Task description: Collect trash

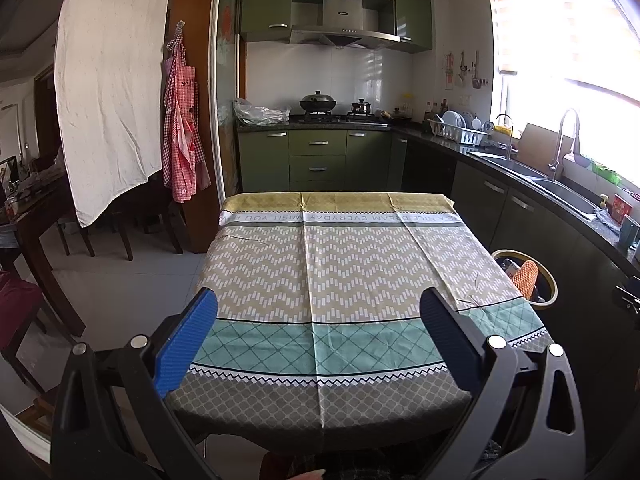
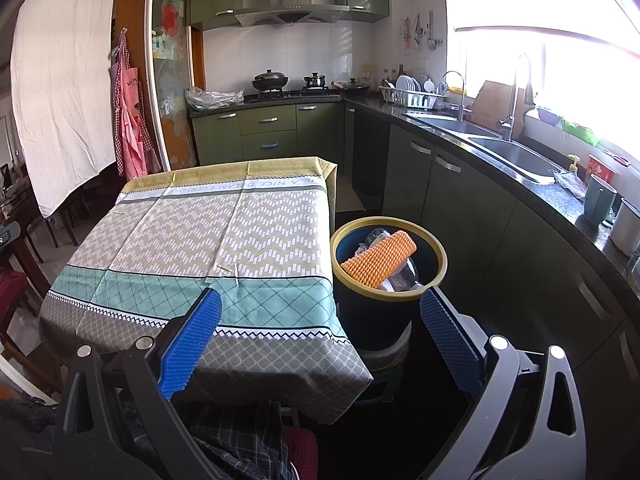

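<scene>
Hovering over patterned table (image 1: 320,264), left gripper (image 1: 318,320) spread wide, empty | right gripper (image 2: 320,316) likewise spread, nothing pinched | bin (image 2: 372,316) at 3 o'clock of table, just beside its edge | holding orange ribbed roll (image 2: 380,258) atop crumpled clear plastic (image 2: 402,280), deeper contents hidden | sink counter (image 2: 540,196) beyond.

bin (image 2: 376,312): dark, yellow rim, upright beside table | orange textured roll (image 2: 380,259): tilted inside, atop plastic scraps

A home kitchen: green cabinets (image 1: 318,148), a steel range hood (image 1: 344,34), a lidded black wok (image 1: 318,101) on the stove, a steel double sink (image 2: 516,156).
</scene>
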`<state>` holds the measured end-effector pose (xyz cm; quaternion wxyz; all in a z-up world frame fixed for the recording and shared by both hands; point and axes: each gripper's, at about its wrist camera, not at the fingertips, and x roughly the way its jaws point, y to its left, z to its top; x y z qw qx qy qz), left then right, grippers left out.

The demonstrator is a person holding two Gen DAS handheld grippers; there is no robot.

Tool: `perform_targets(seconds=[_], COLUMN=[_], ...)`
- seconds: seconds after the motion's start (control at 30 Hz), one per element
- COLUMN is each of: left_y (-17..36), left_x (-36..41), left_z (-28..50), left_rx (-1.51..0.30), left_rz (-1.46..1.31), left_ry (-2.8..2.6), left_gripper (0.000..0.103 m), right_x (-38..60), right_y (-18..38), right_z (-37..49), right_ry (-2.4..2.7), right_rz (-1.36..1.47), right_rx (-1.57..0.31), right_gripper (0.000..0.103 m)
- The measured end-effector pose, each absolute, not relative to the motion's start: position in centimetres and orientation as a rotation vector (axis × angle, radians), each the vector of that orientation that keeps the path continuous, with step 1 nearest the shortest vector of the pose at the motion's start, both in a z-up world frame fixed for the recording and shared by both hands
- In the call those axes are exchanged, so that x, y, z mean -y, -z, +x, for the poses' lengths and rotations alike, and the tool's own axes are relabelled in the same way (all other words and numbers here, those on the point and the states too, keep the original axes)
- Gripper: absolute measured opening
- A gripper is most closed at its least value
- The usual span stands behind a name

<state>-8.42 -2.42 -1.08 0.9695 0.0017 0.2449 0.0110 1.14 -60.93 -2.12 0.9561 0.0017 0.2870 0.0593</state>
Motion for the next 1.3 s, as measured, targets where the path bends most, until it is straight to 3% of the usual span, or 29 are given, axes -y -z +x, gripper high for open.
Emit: perform_targets(seconds=[1.3], left_y=[1.50], left_x=[2.54], left_z=[-8.30], left_rx=[-0.510], left_rz=[-0.002], left_ry=[0.015], left_gripper=[0.096], right_x=[60.69], right_y=[2.93], right_z=[1.98], right_ry=[-0.131], right_rz=[-0.006], right_rx=[-0.601], right_gripper=[0.098])
